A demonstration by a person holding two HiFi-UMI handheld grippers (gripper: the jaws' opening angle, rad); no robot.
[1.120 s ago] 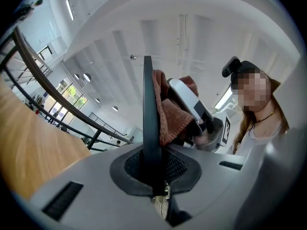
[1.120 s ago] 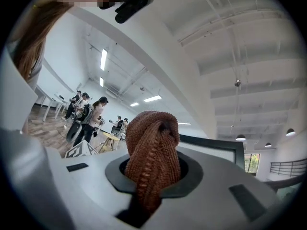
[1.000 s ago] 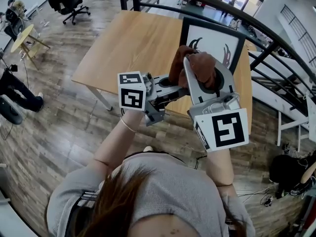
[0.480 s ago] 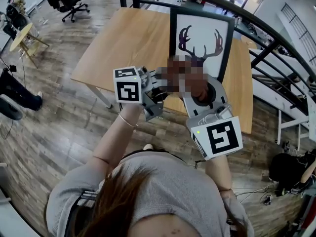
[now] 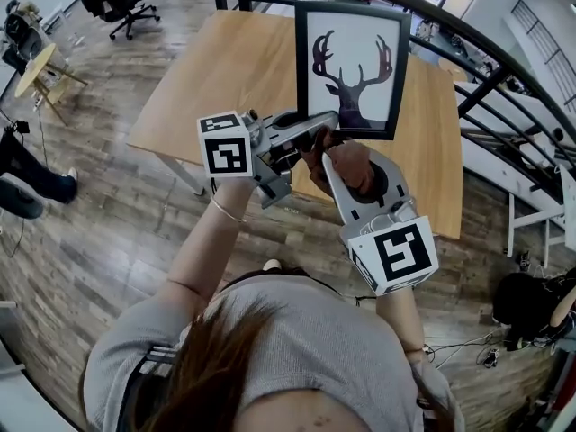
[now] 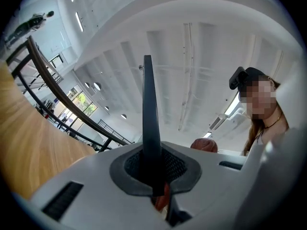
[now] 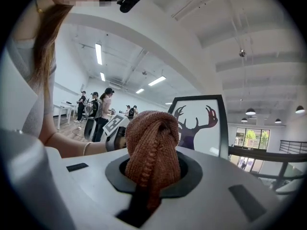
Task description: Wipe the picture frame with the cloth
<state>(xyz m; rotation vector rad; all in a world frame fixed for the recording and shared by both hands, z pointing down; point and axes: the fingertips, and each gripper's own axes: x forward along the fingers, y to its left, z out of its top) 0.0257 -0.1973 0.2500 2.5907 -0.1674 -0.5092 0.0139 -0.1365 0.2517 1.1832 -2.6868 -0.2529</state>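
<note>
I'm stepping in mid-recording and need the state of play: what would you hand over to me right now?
Left gripper: shut on the picture frame's lower edge, holding it upright above the table.
Right gripper: shut on the bunched brown cloth, just below the frame, not on its glass.
Done: both picked up. To do: wipe the frame.

Grey top, perhaps a thin bracelet.

The lower left corner of the picture frame is covered by the left hand-held gripper, and one end of the cloth is buried within the right hand-held gripper.
</note>
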